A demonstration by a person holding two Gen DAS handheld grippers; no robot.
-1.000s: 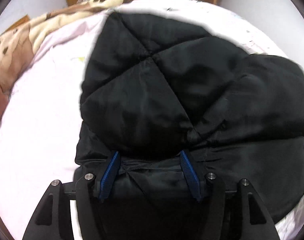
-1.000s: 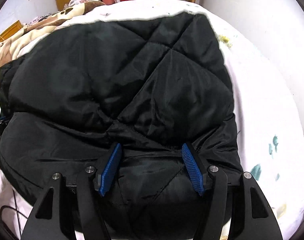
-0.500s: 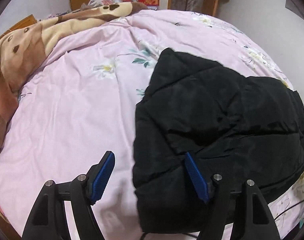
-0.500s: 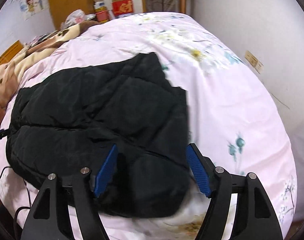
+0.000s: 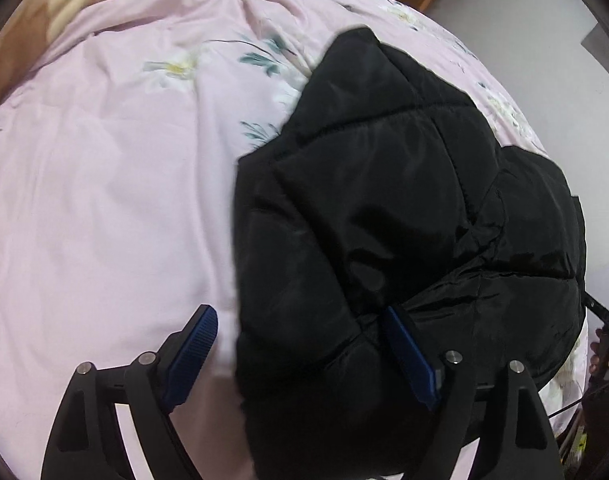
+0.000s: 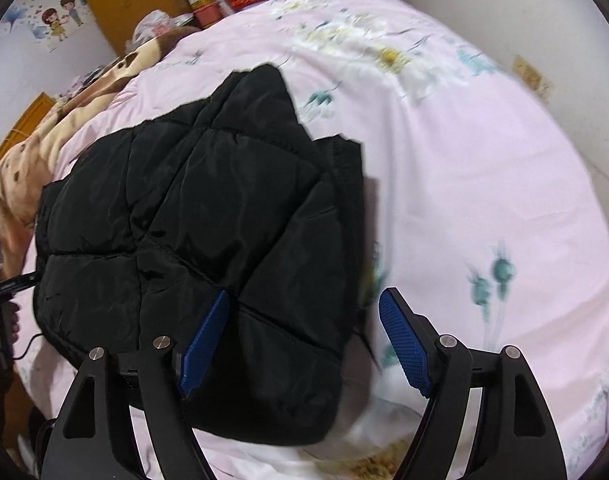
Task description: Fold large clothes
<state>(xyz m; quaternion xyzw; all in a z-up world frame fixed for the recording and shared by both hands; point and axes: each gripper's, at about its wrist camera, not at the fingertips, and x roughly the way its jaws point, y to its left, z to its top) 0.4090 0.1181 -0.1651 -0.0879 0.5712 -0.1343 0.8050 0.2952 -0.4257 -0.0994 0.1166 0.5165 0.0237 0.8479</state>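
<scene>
Jacket: the black quilted jacket lies folded in a thick bundle on the pink bedsheet, near the bed's front edge.
Left gripper: jaws spread wide, just been opening — nothing gripped; the bundle's left edge sits between the pads.
Right gripper: likewise just widened, holding nothing, straddling the bundle's right edge.
Your step: lift both clear straight up — don't snag the padding.

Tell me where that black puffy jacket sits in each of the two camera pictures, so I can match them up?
Left wrist view: the black jacket fills the right half, its left edge between the open jaws.
Right wrist view: the jacket fills the left and centre, its right edge between the open jaws.
Shared landmark: the pink flowered bedsheet under it.
</scene>
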